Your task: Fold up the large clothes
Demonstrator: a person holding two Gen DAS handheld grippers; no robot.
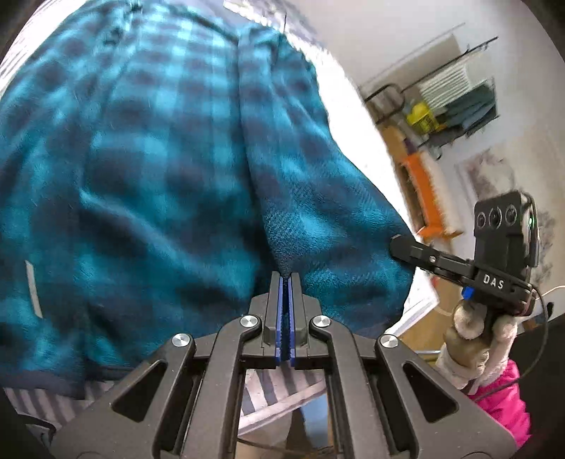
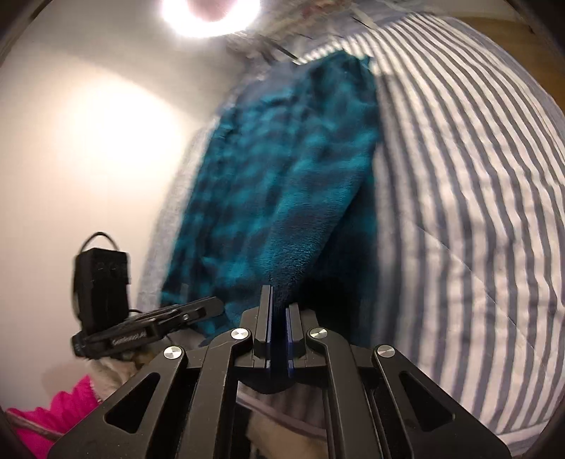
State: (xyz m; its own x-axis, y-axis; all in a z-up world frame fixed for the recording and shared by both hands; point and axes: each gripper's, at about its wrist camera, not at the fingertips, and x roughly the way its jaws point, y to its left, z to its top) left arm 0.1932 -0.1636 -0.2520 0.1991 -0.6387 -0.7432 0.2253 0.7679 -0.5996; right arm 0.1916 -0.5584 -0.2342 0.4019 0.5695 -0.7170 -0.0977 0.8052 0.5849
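A teal and dark-blue checked fleece garment (image 1: 159,169) fills most of the left wrist view, draped over striped bedding (image 1: 42,399). My left gripper (image 1: 286,280) is shut on a fold of that fleece, which rises from between the blue pads. At the right of the same view, the right gripper (image 1: 397,245) touches the garment's edge, held by a gloved hand (image 1: 469,325). In the right wrist view the garment (image 2: 282,176) runs away from the right gripper (image 2: 279,298), which is shut on its near edge. The left gripper (image 2: 208,305) sits at the garment's lower left corner.
Blue-and-white striped bedding (image 2: 459,212) spreads to the right under the garment. A bright lamp (image 2: 212,14) glares at the top beside a white wall. A rack with a yellow container (image 1: 422,118) and an orange object (image 1: 423,190) stands on the floor at right. A pink sleeve (image 1: 505,399) shows low.
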